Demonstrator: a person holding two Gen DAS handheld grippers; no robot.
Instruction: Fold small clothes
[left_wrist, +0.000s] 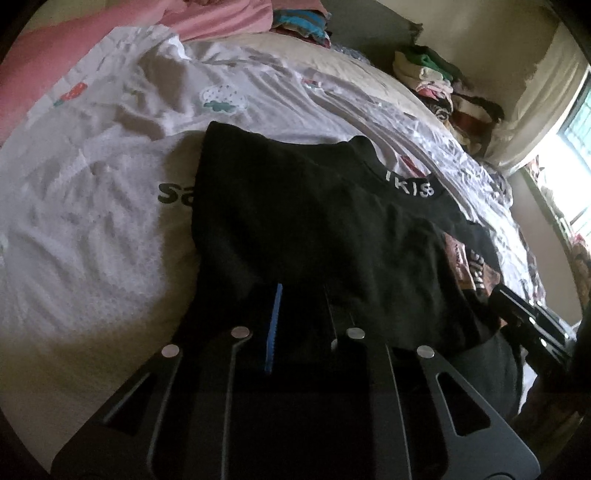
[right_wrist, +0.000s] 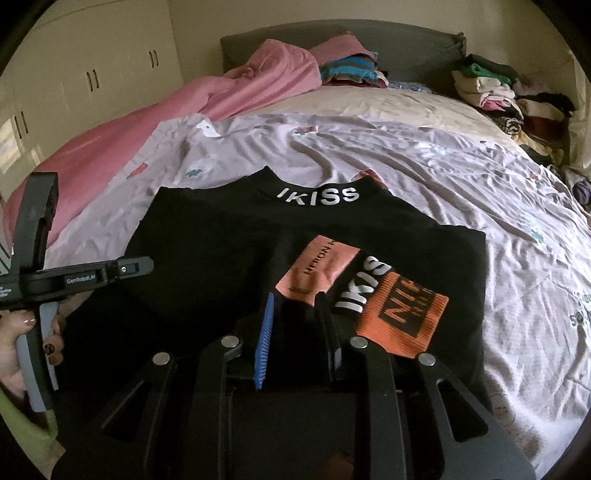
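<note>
A black shirt (right_wrist: 221, 251) with white "IKISS" on its collar (right_wrist: 317, 195) lies partly folded on the bed, with orange and pink printed patches (right_wrist: 402, 317) showing on the folded part. My right gripper (right_wrist: 295, 325) stands over the shirt's near edge. Its jaws are a little apart, black cloth lies between them, and the pads do not pinch it. In the left wrist view the shirt (left_wrist: 295, 221) fills the middle, and my left gripper (left_wrist: 303, 317) is shut on its near hem. The left gripper's housing (right_wrist: 85, 277) shows at the shirt's left side, held by a hand (right_wrist: 22, 332).
The shirt lies on a wrinkled white printed sheet (right_wrist: 443, 166). A pink blanket (right_wrist: 147, 140) is bunched at the back left. Stacks of folded clothes sit at the headboard (right_wrist: 347, 68) and along the right edge (right_wrist: 491, 85). A wardrobe (right_wrist: 92, 66) stands left and a window (left_wrist: 576, 147) right.
</note>
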